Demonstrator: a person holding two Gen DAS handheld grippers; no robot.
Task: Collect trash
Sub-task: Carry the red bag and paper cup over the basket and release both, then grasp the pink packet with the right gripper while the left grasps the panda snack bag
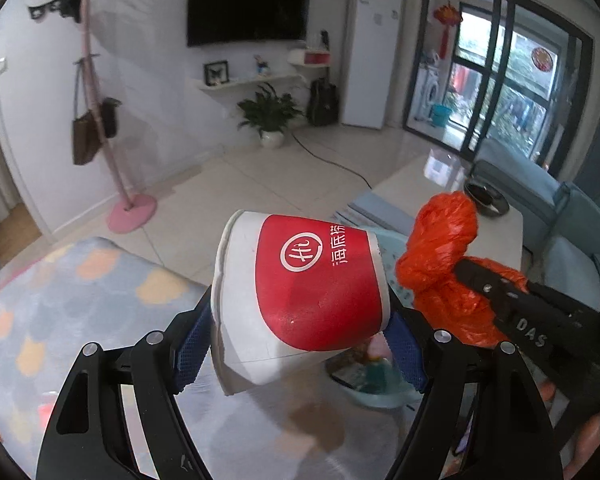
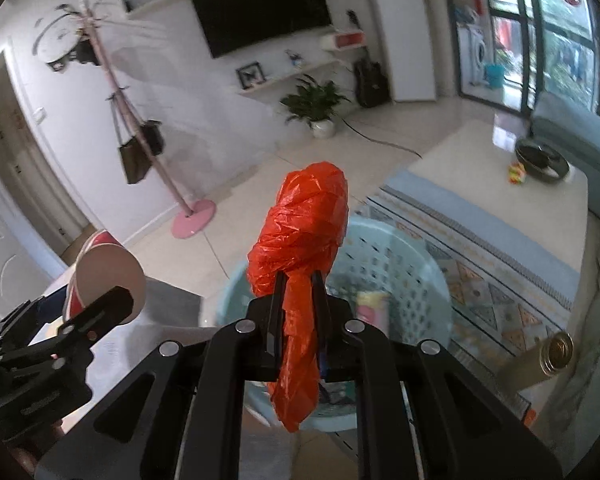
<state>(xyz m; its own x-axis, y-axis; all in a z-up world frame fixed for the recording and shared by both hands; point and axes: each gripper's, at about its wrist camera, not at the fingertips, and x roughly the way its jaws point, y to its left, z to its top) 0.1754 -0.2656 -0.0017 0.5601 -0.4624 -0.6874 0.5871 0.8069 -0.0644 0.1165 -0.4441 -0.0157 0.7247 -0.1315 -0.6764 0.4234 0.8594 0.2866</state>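
Two pieces of trash are in hand, one per gripper. The left gripper (image 1: pixel 300 344) is clamped on a red and white paper cup (image 1: pixel 300 288), held on its side between the blue pads (image 1: pixel 192 344), its mouth turned to the left. The right gripper (image 2: pixel 298 312) is pinched tight on a crumpled orange bag (image 2: pixel 304 240), which sticks up above the fingers and hangs down below them.

Both loads hang over or near a pale blue basket (image 2: pixel 412 256) standing on the floor beside a glossy table edge. It already holds a few items, too blurred to name.

The step in hand looks like the drop. To do it well, I would bring each gripper squarely over the basket's opening before letting go, and lower it close to the rim. The bag is light and limp, so it may cling to a finger or drift aside; open the jaws wide and give it room to fall. The cup is stiff and round, so it could bounce or roll off the rim if released off centre. The cup also sits further left than the bag, so it likely needs the longer move.

Count: one cup, one bag, one basket, two grippers.
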